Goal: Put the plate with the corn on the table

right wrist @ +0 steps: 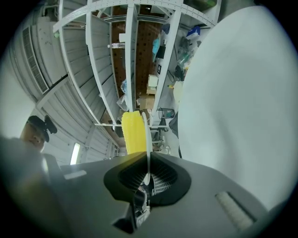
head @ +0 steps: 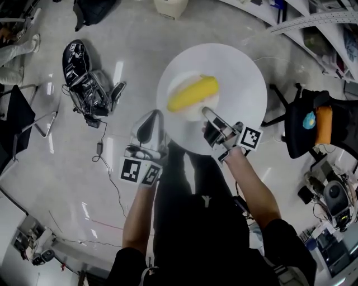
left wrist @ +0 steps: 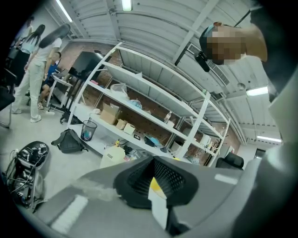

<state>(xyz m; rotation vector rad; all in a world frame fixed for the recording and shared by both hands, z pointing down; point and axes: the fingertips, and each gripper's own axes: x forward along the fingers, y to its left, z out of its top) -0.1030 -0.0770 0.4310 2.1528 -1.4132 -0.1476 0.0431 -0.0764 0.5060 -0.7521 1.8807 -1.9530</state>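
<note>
Here, the white plate with the corn hangs over the round desk, its rim clamped between the left hand-held gripper and the right hand-held gripper; shelf labels are too small to read.

Ceiling strip lamps high above the left gripper light the room brightly and evenly, streaking glare on the glossy floor to its left. Both gripper views bulge and blacken at the corners. The jaws of the right gripper are soft, the plate rim between them crisper, the white table beside it a blurred blank.
</note>
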